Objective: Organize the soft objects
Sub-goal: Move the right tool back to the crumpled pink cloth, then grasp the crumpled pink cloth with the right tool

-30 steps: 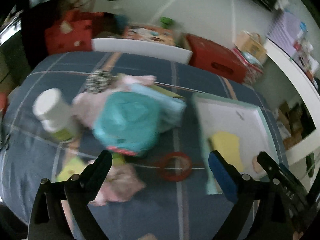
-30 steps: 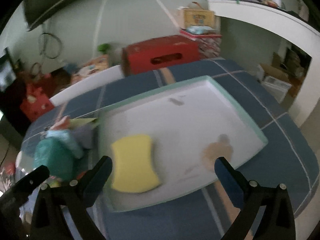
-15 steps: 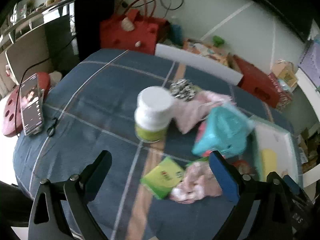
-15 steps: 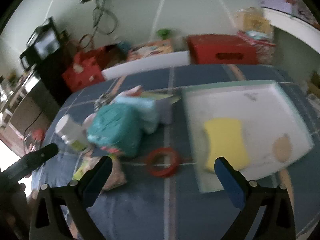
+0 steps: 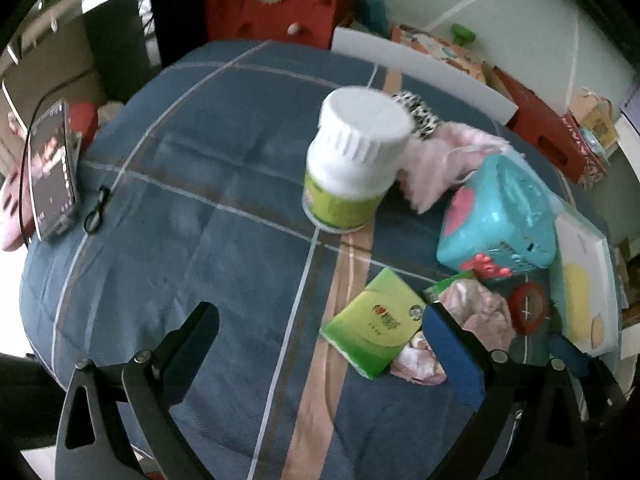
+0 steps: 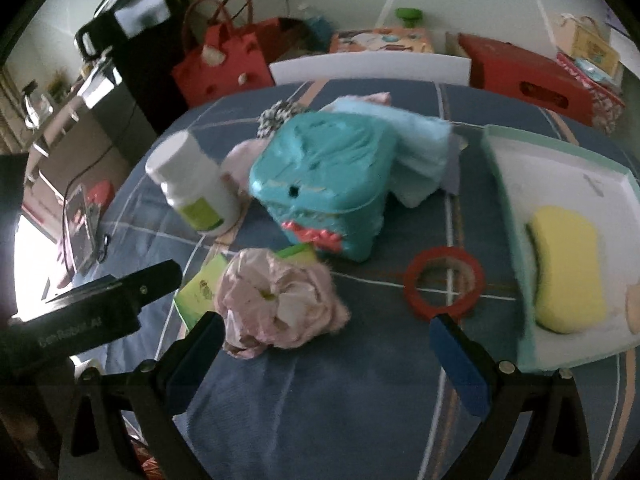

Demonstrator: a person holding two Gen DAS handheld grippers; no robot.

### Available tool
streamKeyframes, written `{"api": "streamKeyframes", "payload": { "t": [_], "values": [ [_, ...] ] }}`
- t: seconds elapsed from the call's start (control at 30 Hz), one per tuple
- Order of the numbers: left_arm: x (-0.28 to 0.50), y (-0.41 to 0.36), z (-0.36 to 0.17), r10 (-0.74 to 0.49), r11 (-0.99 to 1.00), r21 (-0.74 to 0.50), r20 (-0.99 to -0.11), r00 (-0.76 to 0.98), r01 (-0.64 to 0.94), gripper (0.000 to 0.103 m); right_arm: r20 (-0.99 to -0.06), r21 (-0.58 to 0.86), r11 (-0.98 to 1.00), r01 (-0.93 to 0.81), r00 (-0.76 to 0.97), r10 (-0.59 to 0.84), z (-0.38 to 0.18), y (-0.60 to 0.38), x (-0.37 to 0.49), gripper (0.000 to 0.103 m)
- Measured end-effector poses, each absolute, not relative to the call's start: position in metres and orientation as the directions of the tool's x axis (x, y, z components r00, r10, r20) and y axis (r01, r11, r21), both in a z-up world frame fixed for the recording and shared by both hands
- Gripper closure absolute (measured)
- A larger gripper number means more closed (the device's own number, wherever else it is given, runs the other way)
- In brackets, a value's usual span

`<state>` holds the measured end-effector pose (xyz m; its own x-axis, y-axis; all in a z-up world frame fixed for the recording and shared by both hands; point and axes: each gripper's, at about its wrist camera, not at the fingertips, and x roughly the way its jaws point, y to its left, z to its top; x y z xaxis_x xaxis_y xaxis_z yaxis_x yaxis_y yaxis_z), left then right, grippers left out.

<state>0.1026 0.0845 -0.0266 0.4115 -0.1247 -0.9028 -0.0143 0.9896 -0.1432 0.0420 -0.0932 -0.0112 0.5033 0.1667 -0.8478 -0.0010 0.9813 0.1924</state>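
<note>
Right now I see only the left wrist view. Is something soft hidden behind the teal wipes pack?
Observer: Yes. A folded light-blue cloth lies right behind the teal wipes pack and touches it.
Operator: Does the right gripper hold anything?
Observer: No. The right gripper has its fingers open and empty. The left one is beside the crumpled pink cloth.
Operator: Where exactly is the sponge in the tray?
Observer: The yellow sponge lies in the near part of the tray, close to its left wall.
</note>
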Motion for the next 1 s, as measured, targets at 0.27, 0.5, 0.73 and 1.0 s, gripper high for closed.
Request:
{"api": "streamKeyframes", "payload": {
  "t": [0.27,0.5,0.73,1.0],
  "values": [
    [0.108,0.093,-0.038,-0.109,0.989,-0.14,-0.918,0.382,-0.055,0.002,-0.847,0.178,0.98,-0.09,0.492,0.2,-0.022,-0.068,0.05,0.017],
    [0.109,0.093,-0.041,-0.122,0.987,-0.152,-0.919,0.376,-0.052,0.002,-0.846,0.173,0.978,-0.116,0.491,0.207,-0.026,-0.057,0.052,0.045],
    [0.112,0.09,-0.043,-0.133,0.986,-0.159,-0.921,0.366,-0.041,0.002,-0.838,0.2,0.974,-0.109,0.496,0.228,-0.024,-0.062,0.05,0.067],
    [0.112,0.082,-0.045,-0.157,0.984,-0.177,-0.921,0.355,-0.024,0.002,-0.819,0.248,0.963,-0.109,0.507,0.269,-0.018,-0.074,0.046,0.084]
  ]
}}
